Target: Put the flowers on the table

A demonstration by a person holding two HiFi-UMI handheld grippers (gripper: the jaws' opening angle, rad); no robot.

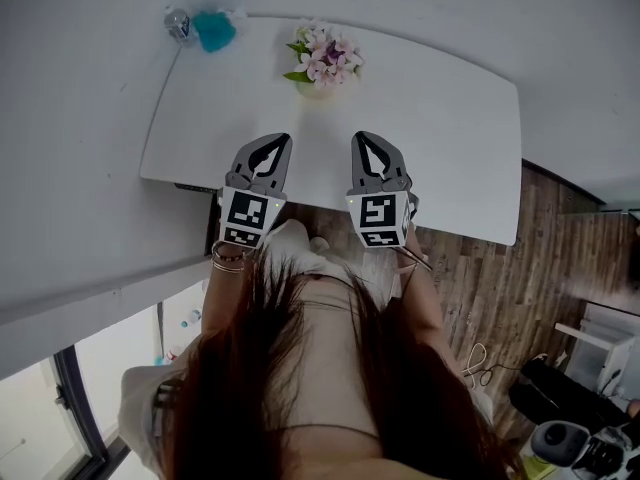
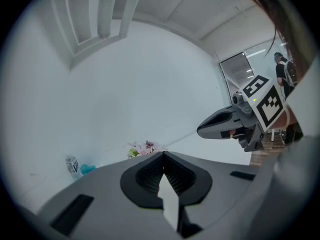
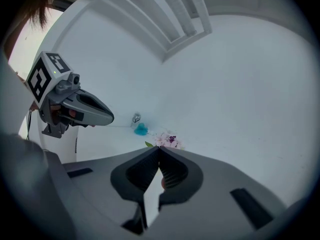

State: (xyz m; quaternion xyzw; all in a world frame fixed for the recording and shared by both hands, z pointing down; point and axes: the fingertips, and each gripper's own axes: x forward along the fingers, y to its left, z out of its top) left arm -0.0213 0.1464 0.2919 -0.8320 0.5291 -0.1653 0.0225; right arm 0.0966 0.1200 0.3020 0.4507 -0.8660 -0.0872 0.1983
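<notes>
The flowers [image 1: 323, 58], a small pink and white bunch with green leaves, stand upright on the white table [image 1: 450, 128], near its far edge and close to the wall [image 1: 80, 118]. By the look of it, the task's thing is already where it belongs, and nothing holds it. To their left, in the table's corner, sit a teal object [image 1: 213, 30] and a small clear bottle [image 1: 179, 23], both apart from the bunch. The left gripper [image 1: 275, 148] and the right gripper [image 1: 368, 148] hang side by side over the table's near edge, well apart from the flowers and pointing toward them. Each has its jaws pressed together with nothing between them. I read that as hands done with the placing rather than readying a grasp, since clenched jaws would have to part before taking the bunch.
</notes>
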